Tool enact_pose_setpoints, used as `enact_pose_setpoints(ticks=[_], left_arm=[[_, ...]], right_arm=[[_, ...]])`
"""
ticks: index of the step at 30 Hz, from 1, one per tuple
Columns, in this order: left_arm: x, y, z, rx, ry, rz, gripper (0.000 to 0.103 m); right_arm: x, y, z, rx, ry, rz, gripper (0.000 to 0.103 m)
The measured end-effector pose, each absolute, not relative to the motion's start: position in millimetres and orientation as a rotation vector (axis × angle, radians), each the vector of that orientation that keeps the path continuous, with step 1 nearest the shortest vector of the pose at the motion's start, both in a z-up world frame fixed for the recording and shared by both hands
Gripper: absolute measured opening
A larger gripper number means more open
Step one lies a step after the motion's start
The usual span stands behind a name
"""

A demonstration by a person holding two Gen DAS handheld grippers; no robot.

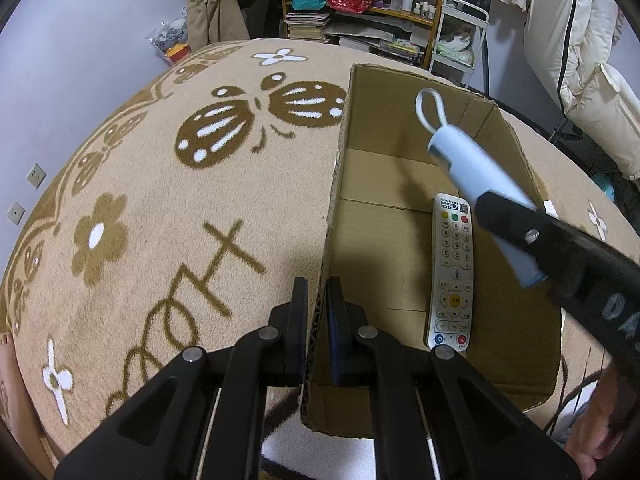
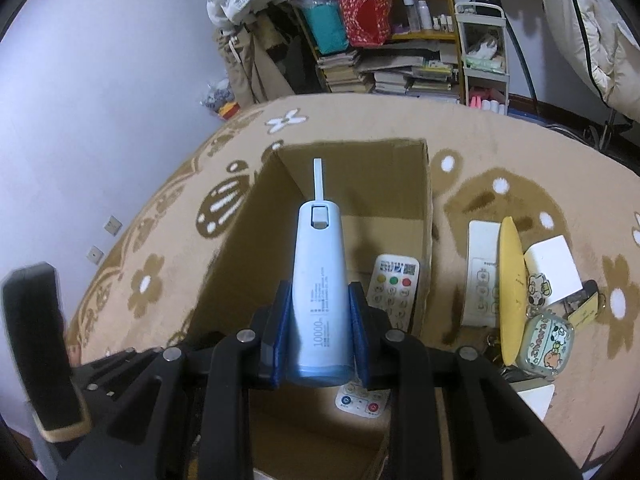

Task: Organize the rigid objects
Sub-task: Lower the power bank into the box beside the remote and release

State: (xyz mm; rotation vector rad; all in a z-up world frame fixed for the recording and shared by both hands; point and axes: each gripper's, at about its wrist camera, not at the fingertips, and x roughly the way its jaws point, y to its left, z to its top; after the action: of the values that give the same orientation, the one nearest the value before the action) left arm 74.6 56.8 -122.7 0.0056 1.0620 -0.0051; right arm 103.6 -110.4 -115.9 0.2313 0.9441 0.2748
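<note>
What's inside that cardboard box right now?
A white remote control lies on the cardboard box floor. The light blue power bank in the right gripper covers part of it.

Layout around the cardboard box (image 2: 426, 200)

Box sits open-topped on the carpet (image 1: 140, 184). Inside it, a remote control (image 1: 452, 272) lies flat on the floor of the box, near its right wall. Above the box interior, a power bank (image 2: 318, 280) hangs between the right gripper (image 2: 318, 340) pads. Left gripper (image 1: 318, 332) straddles the box's left wall, clamped on it. Right of the box, on the carpet: a cluster of small items with a keychain case (image 2: 546, 346) nearest the camera. Behind the box, a shelf (image 2: 400, 40) against the wall.
</note>
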Motion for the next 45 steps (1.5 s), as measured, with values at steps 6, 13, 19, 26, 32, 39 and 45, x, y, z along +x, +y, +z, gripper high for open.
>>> enact_pose_setpoints(ticks=[6, 13, 19, 26, 32, 39, 45], left_arm=[[74, 57, -123, 0.005, 1.063, -0.007, 0.009], [74, 58, -125, 0.004, 1.068, -0.001, 0.010], [75, 58, -125, -0.004, 1.078, -0.011, 0.010], [75, 57, -125, 0.008, 1.078, 0.007, 0.010], [75, 57, -125, 0.003, 1.079, 0.004, 0.010], [76, 58, -125, -0.007, 1.080, 0.004, 0.010], [76, 58, -125, -0.005, 1.081, 0.008, 0.010]], right_arm=[[108, -106, -128, 0.201, 0.975, 0.268, 0.029], [108, -101, -127, 0.154, 0.970, 0.266, 0.029], [106, -101, -119, 0.146, 0.940, 0.283, 0.017], [105, -112, -104, 0.146, 0.910, 0.273, 0.018], [107, -140, -93, 0.175, 0.876, 0.225, 0.059], [110, -176, -92, 0.205, 0.868, 0.126, 0.081], [108, -199, -99, 0.232, 0.905, 0.071, 0.097]])
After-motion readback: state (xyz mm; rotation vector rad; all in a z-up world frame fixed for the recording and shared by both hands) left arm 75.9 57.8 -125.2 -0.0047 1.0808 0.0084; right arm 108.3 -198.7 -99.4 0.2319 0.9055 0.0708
